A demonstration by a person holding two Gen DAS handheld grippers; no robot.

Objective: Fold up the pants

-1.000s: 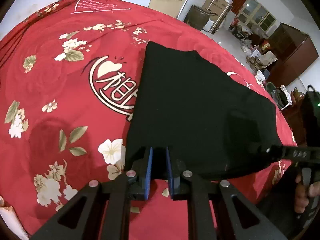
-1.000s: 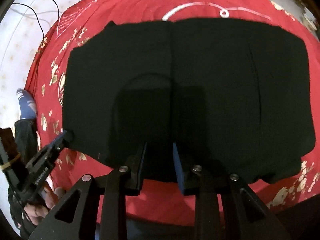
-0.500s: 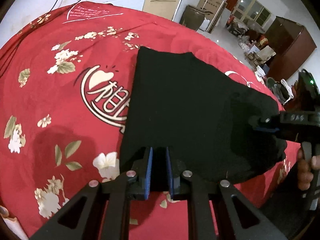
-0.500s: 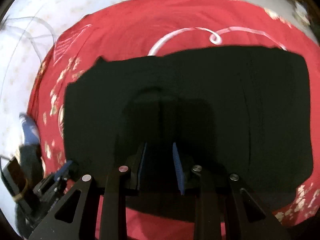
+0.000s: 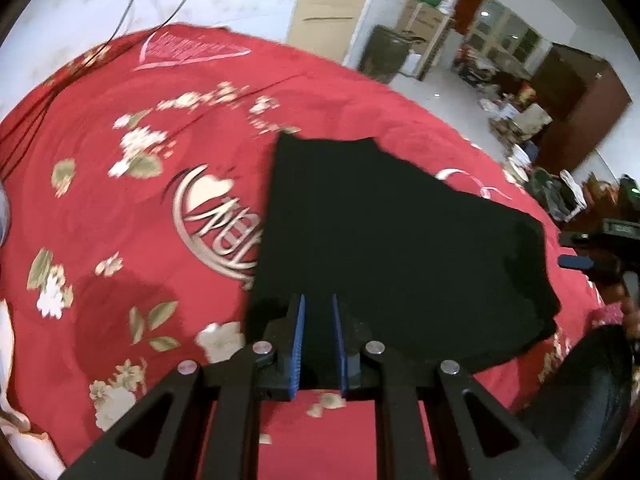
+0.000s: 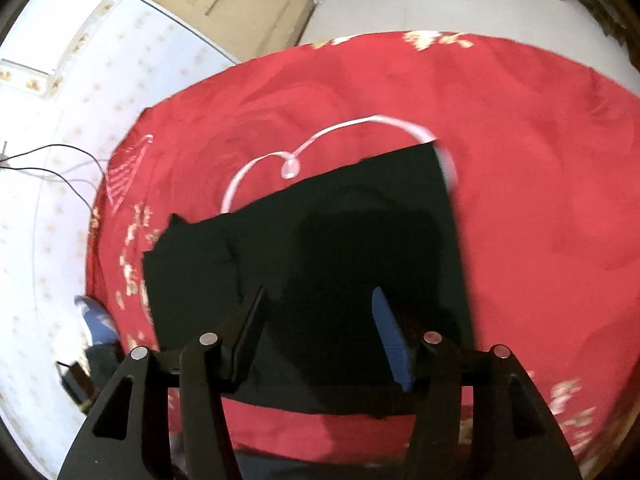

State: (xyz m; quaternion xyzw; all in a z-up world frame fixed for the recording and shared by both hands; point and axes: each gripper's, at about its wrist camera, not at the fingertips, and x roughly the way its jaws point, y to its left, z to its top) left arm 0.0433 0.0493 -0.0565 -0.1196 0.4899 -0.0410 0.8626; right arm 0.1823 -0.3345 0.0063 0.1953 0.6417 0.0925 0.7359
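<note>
Both grippers hung above the pants (image 5: 392,248): the left gripper (image 5: 318,320) kept a narrow empty gap between its pads, while the right gripper's (image 6: 320,320) jaws had just been opening, nothing between them. The black pants lay folded into a flat, smooth-edged slab on the red floral cloth (image 5: 120,208).

Matt black cloth pants (image 5: 384,248) are lying on a smooth red printed bedspread (image 5: 120,240), the gripper's ridged blue pads (image 5: 298,344) looking rubbery.
</note>
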